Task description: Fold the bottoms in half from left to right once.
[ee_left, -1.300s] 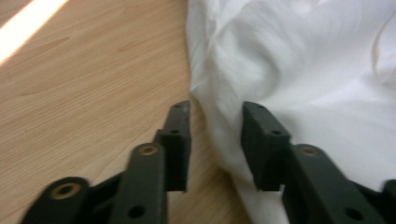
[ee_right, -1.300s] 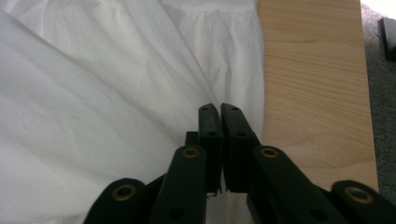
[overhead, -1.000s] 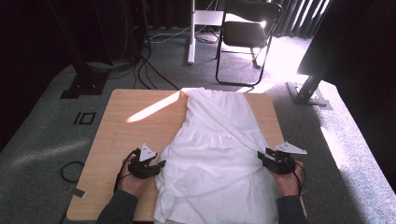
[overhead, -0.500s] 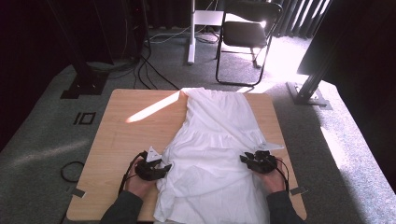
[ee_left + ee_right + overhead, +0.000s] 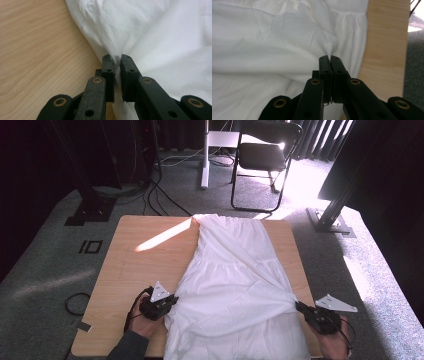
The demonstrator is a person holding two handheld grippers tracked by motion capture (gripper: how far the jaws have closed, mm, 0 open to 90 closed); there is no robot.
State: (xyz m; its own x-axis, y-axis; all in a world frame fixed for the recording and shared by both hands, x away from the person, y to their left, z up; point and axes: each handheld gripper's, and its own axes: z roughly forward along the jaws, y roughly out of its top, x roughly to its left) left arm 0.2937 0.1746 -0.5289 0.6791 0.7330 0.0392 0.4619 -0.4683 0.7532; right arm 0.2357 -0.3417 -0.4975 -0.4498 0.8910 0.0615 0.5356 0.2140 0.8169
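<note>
One white dress is lying on one wooden bench; two claws, left claw and right claw, having just closed, are each pinching its fabric edge.

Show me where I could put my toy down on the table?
The bare wood on the table, left of the white dress and above the left claw, is free. The thin strip along the dress's right edge is crowded by the right claw.

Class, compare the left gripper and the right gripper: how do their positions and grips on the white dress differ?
The left gripper sits on the table; the right gripper is at its edge. Left pinches slack cloth of the white dress; right pulls a taut ridge. Both are shut on it.
</note>
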